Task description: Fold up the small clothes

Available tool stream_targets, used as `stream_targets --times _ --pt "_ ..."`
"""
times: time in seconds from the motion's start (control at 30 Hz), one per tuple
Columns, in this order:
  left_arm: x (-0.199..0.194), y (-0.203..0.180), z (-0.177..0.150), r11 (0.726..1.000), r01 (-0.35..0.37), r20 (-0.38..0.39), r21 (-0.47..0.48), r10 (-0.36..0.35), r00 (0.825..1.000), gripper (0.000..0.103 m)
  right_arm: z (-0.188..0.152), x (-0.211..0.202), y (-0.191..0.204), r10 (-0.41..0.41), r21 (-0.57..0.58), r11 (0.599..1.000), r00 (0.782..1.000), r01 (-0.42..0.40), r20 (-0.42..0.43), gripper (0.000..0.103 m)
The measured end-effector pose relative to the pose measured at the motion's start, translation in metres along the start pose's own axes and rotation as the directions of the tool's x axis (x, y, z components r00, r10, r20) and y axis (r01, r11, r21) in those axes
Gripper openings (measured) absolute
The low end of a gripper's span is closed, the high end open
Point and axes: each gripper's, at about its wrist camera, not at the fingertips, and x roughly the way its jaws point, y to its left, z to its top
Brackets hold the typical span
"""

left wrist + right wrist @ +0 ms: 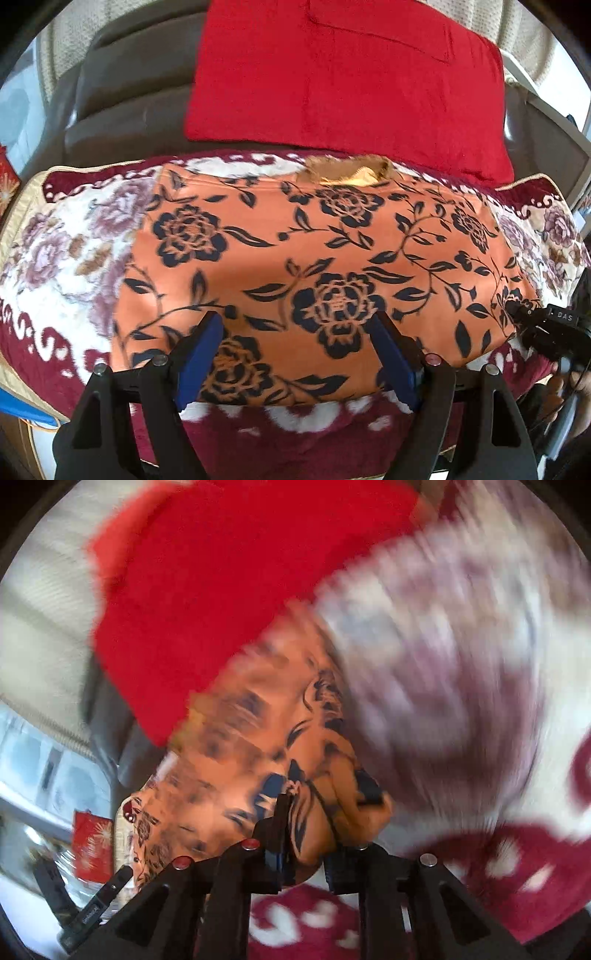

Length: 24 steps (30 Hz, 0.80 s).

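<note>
An orange garment with a black flower print (325,258) lies spread flat on a floral blanket (62,258). Its tan collar (351,171) is at the far edge. My left gripper (297,332) is open, its blue pads (201,358) hovering over the garment's near edge. My right gripper (310,823) is shut on the garment's corner (317,812); the cloth bunches between its fingers. The right wrist view is blurred by motion. The right gripper also shows in the left wrist view (546,325) at the garment's right corner.
A red cushion (351,74) leans against the grey sofa back (122,92) behind the garment. The blanket (461,664) with a maroon border (295,443) covers the seat. A red bag (92,845) stands at far left beyond the sofa.
</note>
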Motion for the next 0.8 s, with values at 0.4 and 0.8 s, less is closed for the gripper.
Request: stream_targets --times 0.4,0.8 --pt "0.065 -0.062 0.002 0.994 0.043 -0.083 0.101 -0.035 0.996 0.082 0.081 -0.02 0.015 0.069 -0.132 0.989 0.997 -0.071 -0.018 0.083" --pt "0.075 -0.062 0.006 0.993 0.051 -0.083 0.103 -0.043 0.996 0.086 0.149 0.069 0.064 -0.252 -0.31 0.916 0.967 0.254 0.047 0.016"
